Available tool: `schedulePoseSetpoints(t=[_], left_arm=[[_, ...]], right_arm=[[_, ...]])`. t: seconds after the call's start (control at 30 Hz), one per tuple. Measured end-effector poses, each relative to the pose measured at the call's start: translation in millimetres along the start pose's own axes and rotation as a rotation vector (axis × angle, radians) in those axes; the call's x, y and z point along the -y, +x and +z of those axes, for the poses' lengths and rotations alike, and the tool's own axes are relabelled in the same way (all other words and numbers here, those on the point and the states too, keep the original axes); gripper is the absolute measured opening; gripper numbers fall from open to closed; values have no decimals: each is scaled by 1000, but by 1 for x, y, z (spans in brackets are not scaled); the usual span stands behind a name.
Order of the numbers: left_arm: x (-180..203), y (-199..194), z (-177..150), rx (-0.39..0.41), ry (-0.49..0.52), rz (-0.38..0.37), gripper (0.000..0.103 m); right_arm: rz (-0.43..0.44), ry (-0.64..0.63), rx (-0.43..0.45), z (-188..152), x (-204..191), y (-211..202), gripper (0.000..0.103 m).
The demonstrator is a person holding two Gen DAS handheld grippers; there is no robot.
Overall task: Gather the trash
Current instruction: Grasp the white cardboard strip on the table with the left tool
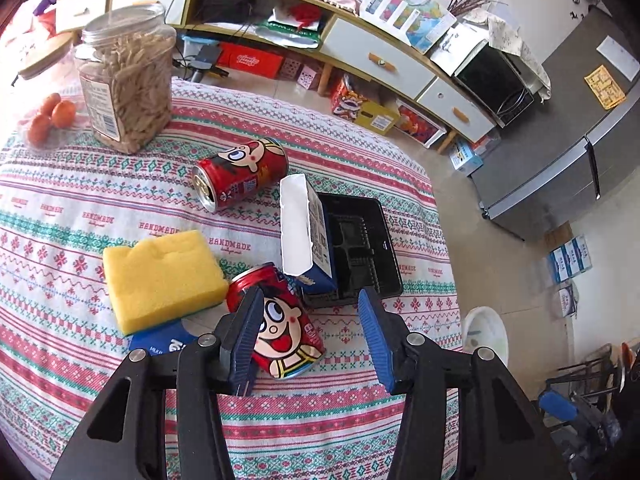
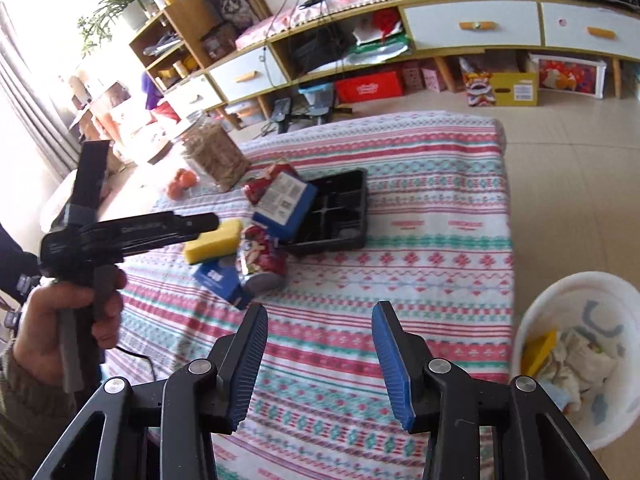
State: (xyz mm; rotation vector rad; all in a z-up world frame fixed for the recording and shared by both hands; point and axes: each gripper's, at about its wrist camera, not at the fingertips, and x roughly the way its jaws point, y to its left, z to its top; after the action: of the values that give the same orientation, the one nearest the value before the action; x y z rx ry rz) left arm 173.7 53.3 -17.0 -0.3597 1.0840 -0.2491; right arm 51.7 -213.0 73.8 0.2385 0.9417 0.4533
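Note:
A red cartoon can (image 1: 286, 330) lies on the patterned tablecloth (image 1: 60, 208), between the jaws of my open left gripper (image 1: 310, 306); the left finger covers part of it. A second red can (image 1: 240, 172) lies further off. A white-and-blue carton (image 1: 304, 232) leans in a black plastic tray (image 1: 360, 248). A yellow sponge (image 1: 160, 276) sits on a blue packet (image 1: 160, 342). My right gripper (image 2: 320, 316) is open and empty above the cloth, short of the near can (image 2: 262, 258). The white trash bin (image 2: 576, 360) stands on the floor at the right.
A jar of dry pasta (image 1: 128, 76) and orange fruits (image 1: 52, 116) stand at the table's far left. A low cabinet (image 1: 360, 40) runs along the wall and a grey fridge (image 1: 560, 140) stands right. The hand with the left gripper (image 2: 120, 236) shows in the right wrist view.

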Motion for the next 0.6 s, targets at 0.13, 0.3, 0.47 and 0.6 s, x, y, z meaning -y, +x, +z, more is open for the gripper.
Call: schedulePoseSetpoints(t=[0.13,0.3,0.47,0.6], left_arm=[[-8,25,14,-19,-7,1,52],[-12,46,25,-30,-17,11,52],[-11,57,28,-15,-15,-21,51],[-12,60,26,-12,-12,-31,19]], right_arm=[[-8,0,-33,1,-17,24,51],[-86,11,-89,-4,-11,63,51],[-136,24,-137,-8,2,88,51],[-137,50,-143,-5,8,101,51]])
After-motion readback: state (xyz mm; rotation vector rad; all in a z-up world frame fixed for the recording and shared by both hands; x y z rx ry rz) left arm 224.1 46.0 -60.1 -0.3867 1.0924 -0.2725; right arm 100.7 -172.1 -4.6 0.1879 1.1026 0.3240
